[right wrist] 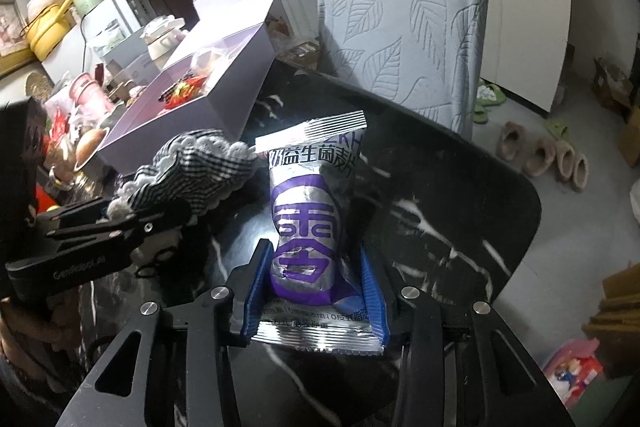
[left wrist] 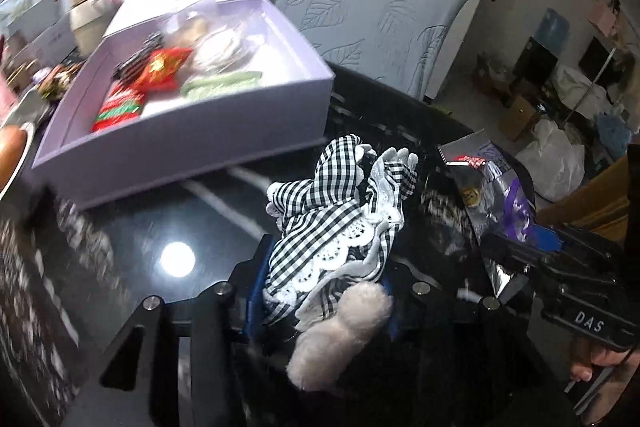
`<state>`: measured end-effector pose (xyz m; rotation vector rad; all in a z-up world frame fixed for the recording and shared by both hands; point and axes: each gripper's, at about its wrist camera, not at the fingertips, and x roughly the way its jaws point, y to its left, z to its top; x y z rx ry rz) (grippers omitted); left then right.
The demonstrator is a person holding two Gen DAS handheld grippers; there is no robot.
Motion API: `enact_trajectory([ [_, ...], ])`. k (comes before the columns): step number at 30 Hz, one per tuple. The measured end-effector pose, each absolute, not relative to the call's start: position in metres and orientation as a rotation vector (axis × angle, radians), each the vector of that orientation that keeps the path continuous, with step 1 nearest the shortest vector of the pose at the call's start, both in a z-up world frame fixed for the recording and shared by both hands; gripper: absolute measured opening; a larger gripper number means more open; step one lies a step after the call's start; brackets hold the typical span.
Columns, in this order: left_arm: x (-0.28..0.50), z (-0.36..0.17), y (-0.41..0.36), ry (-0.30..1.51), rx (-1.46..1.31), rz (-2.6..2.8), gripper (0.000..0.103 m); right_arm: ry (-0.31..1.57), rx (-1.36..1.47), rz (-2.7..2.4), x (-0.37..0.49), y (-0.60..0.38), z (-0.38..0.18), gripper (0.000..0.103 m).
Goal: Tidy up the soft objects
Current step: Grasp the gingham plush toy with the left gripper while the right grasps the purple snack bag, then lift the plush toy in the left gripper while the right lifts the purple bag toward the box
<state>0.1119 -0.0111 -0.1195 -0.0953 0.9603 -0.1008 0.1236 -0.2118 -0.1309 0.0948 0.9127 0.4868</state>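
Flanking lilac box (left wrist: 192,143), chair (left wrist: 372,3), slippers (right wrist: 544,155)

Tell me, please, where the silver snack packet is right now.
The snack packet stands between the right gripper fingers, above the black table, right of the checked cloth.

Black angular two-finger grippers (right wrist: 316,287) fitted with ribbed blue pads (right wrist: 256,291) and silver screws (right wrist: 221,293); white "DAS" lettering (left wrist: 588,321) printed on one.
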Motion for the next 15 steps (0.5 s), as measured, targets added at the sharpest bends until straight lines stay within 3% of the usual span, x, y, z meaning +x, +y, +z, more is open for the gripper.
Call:
enact_trajectory([
  [15,0.037,-0.12,0.01,0.991,-0.132,0.022,0.045,0.921,-0.014,0.568,0.078,-0.192,-0.132,0.042],
])
